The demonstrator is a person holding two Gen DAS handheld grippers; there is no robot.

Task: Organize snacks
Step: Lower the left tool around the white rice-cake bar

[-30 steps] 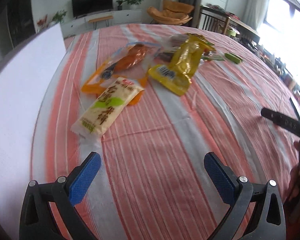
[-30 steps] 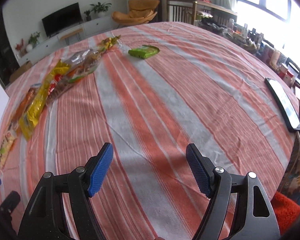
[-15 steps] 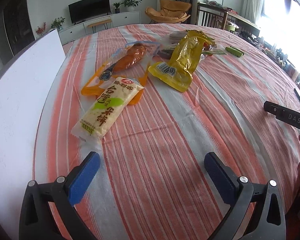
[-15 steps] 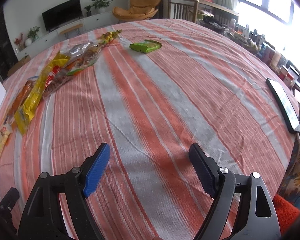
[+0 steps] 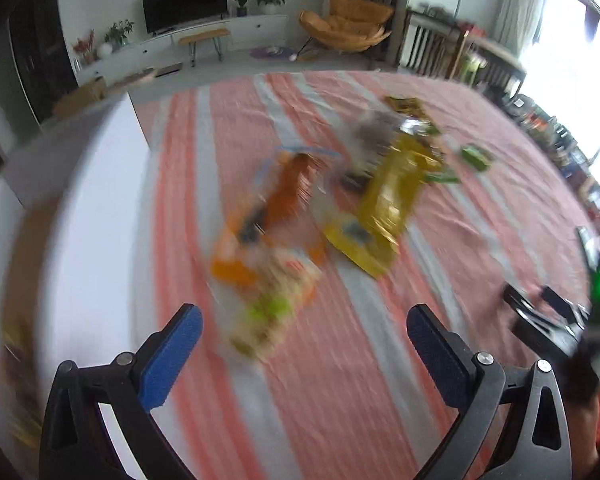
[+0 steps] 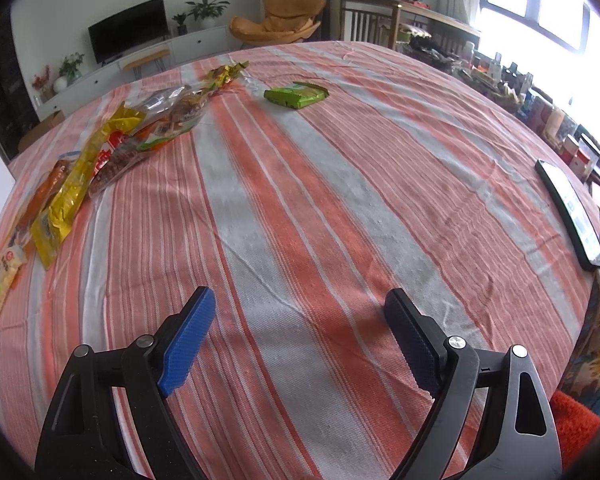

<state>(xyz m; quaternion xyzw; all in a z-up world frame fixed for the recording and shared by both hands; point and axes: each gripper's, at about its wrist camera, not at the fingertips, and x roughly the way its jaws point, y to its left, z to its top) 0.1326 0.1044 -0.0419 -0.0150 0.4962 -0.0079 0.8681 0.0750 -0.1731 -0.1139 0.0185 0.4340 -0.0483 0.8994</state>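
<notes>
Several snack packets lie on the striped tablecloth (image 6: 300, 208). In the blurred left wrist view I see a pale rice-cracker packet (image 5: 276, 304), an orange packet (image 5: 284, 200) and a yellow packet (image 5: 392, 204) ahead of my open, empty left gripper (image 5: 304, 328). In the right wrist view the yellow packet (image 6: 72, 196), a clear bag of brown snacks (image 6: 164, 124) and a green packet (image 6: 296, 94) lie at the far left and back. My right gripper (image 6: 300, 312) is open and empty over bare cloth.
A white box wall (image 5: 88, 216) stands at the table's left edge. A black phone (image 6: 572, 212) lies near the right edge. The right gripper's body (image 5: 548, 320) shows at the right of the left wrist view. Chairs and clutter stand beyond the table.
The left gripper has risen and swung, so its view is blurred and the snacks sit closer to its fingers. The right gripper has shifted slightly forward. Both stay open.
</notes>
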